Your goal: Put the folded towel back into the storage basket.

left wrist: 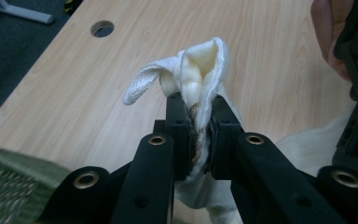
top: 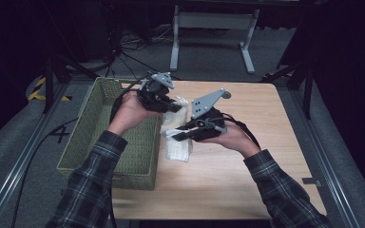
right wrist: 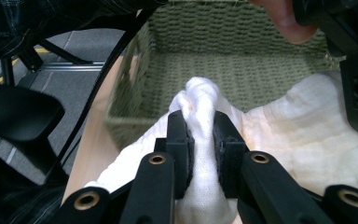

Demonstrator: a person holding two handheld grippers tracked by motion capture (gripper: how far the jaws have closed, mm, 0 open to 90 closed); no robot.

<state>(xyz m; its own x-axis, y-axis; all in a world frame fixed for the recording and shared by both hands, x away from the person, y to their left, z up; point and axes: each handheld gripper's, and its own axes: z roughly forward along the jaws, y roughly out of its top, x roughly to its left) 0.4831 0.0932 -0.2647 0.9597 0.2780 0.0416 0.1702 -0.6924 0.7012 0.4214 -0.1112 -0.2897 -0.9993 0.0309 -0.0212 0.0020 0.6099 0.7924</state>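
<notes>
A white towel (top: 177, 128) hangs off the table between both grippers, beside the basket. My left gripper (top: 171, 103) is shut on one bunched edge of it, and in the left gripper view the cloth (left wrist: 200, 70) sticks up from between the jaws at my left gripper (left wrist: 200, 133). My right gripper (top: 177, 134) is shut on another fold lower down. In the right gripper view the towel (right wrist: 200, 112) bulges out above the pinching jaws of my right gripper (right wrist: 204, 140), and more of it spreads to the right.
A green woven basket (top: 90, 142) stands on the left part of the wooden table (top: 247, 171), and I see its inside (right wrist: 242, 60) just beyond the towel. A round hole (left wrist: 102, 29) is in the tabletop. Metal rails run along both sides of the table.
</notes>
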